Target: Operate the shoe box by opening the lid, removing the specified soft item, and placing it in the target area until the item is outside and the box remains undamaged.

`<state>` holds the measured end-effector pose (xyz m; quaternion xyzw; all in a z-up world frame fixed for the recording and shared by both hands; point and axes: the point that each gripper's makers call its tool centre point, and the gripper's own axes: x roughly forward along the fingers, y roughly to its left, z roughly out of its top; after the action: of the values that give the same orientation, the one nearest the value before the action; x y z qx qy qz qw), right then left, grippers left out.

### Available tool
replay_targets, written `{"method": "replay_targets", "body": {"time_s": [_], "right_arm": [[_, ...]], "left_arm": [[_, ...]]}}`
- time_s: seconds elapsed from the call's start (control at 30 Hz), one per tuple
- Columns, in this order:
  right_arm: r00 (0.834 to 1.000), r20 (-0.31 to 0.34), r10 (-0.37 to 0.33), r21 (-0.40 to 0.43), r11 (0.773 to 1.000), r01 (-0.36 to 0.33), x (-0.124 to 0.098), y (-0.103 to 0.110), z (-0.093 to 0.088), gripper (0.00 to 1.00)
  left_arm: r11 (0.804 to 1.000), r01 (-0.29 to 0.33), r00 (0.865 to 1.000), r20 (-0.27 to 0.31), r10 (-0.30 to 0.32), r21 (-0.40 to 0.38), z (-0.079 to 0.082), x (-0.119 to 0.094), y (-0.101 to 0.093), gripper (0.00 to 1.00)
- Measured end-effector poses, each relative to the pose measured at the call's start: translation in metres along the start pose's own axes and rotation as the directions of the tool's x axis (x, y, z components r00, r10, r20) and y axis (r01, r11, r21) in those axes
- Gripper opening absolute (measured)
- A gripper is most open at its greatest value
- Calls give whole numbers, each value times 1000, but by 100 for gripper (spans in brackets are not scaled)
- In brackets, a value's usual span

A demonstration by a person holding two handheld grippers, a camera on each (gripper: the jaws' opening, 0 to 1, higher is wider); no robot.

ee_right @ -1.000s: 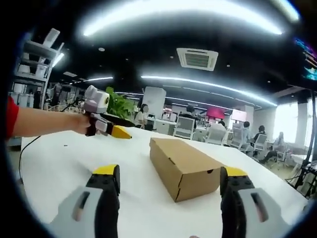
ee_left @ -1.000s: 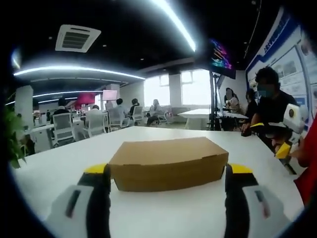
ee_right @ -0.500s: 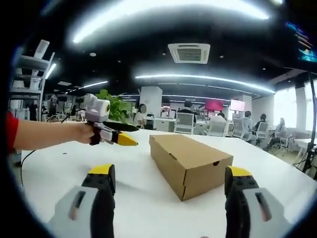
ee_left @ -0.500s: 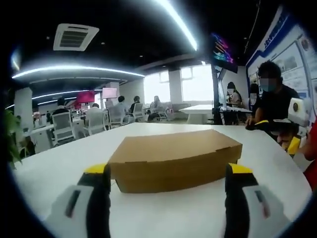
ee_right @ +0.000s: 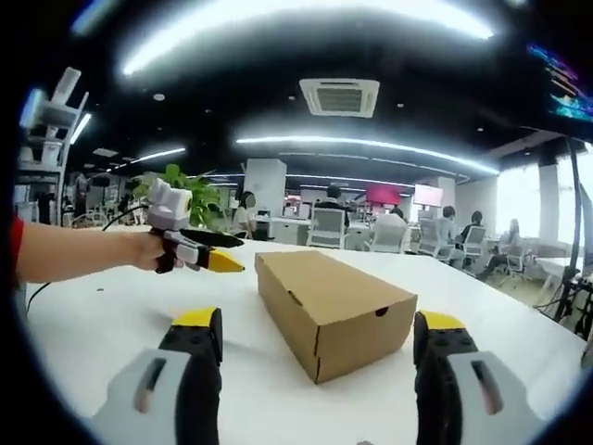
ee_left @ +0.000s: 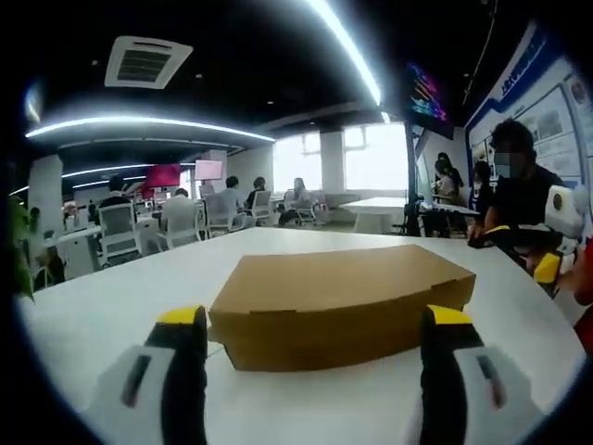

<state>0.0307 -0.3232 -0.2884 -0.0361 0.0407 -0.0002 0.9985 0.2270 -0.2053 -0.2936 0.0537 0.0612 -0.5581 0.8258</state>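
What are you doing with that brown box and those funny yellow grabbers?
A person holds a pair of tongs in each hand over a white table. A closed brown shoe box sits on it, lid on, nothing taken out yet. The left tongs are open, pointing at the long side of the box without touching it. The right tongs are open too, facing one end of the box. Other people sit at desks behind.

Low crossing views, shared box (ee_left: 338,301)

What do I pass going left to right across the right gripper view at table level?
Person's forearm → left gripper → shoe box.
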Motion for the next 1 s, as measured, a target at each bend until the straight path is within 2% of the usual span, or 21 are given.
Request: {"method": "replay_targets", "body": {"time_s": [0.13, 0.23, 0.33, 0.43, 0.7, 0.77, 0.8, 0.93, 1.0], "right_arm": [[1000, -29, -2, 21, 1000, 2, 2, 0, -3, 88], [1000, -10, -11, 3, 1000, 12, 6, -2, -2, 90], [1000, -9, -18, 8, 1000, 19, 9, -4, -3, 94], [1000, -16, -21, 16, 1000, 21, 10, -4, -5, 95], [999, -30, -34, 28, 999, 35, 15, -3, -13, 99], [999, -39, -30, 28, 999, 31, 16, -1, -16, 99], [999, -44, -29, 24, 999, 30, 18, -1, -19, 98], [997, -54, -53, 7, 999, 54, 19, -9, -21, 89], [998, -46, -51, 8, 999, 52, 17, -9, -21, 84]], "left_arm": [[1000, 0, 1000, 7, 0, -3, 2, 1, 0, 99], [1000, 1, 1000, 6, -1, -2, 0, 3, 9, 99], [1000, 3, 1000, 9, -3, -1, -1, 5, 5, 99], [1000, 10, 1000, 20, -10, -5, 0, 9, 10, 99], [1000, 26, 1000, -11, -26, 6, -11, 21, 16, 99], [1000, 29, 1000, -6, -29, 0, -12, 22, 19, 99], [1000, 31, 999, -9, -31, 1, -10, 23, 14, 99], [999, 42, 999, -23, -41, 13, -10, 24, 12, 99], [998, 48, 999, -23, -47, 46, -6, 27, 7, 99]]}}
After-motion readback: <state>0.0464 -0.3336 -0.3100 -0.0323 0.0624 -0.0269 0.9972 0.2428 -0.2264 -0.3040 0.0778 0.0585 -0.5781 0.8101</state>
